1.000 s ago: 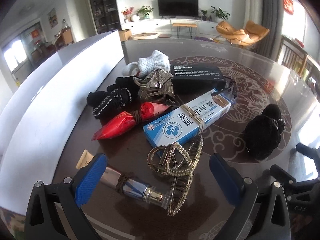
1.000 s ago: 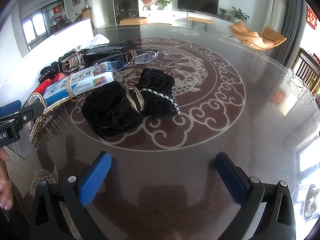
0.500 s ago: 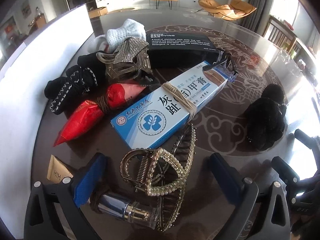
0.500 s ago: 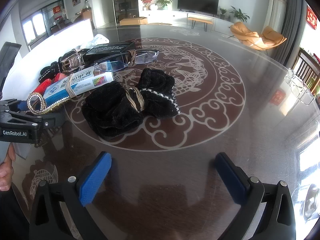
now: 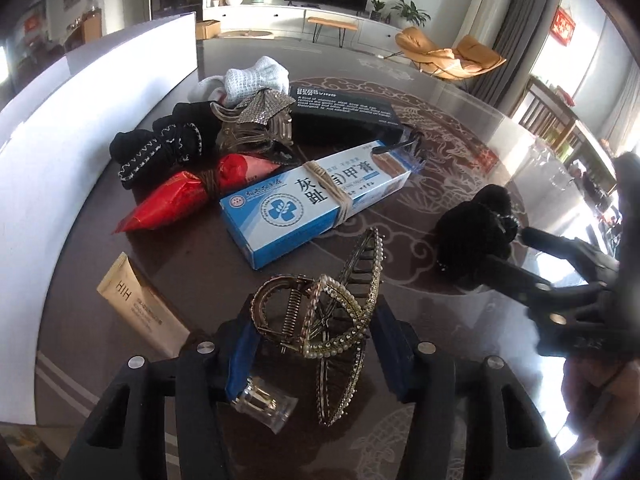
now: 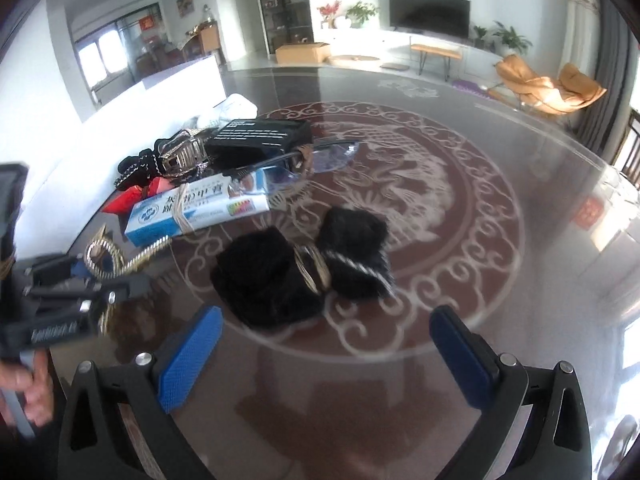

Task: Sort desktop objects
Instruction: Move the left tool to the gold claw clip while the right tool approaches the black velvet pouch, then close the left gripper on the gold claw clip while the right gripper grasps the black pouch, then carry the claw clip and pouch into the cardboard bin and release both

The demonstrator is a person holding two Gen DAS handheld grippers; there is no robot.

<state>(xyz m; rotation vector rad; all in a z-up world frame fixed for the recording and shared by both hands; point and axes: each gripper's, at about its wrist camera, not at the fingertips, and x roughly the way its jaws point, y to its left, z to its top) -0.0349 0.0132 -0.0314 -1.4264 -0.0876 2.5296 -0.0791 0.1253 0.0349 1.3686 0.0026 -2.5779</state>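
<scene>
My left gripper [image 5: 316, 344] is shut on a gold pearl hair claw [image 5: 320, 320], its blue pads pressing the clip from both sides, held over a clear-capped tube [image 5: 262, 402]. The clip and left gripper [image 6: 92, 276] also show at the left of the right wrist view. My right gripper [image 6: 326, 348] is open and empty, just short of a black fuzzy bundle [image 6: 304, 268] tied with twine; the bundle [image 5: 476, 236] also shows in the left wrist view.
On the dark patterned table [image 6: 460, 208] lie a blue-white box [image 5: 316, 204], a red packet [image 5: 184, 196], black knit items [image 5: 160, 148], a silver hair claw [image 5: 256, 124], a black box [image 5: 340, 112], glasses [image 6: 320, 160], a beige sachet [image 5: 140, 304] and a white board [image 5: 60, 128].
My left gripper has closed its jaws on the pearl hair claw. My right gripper has moved forward toward the black bundle and stays open.
</scene>
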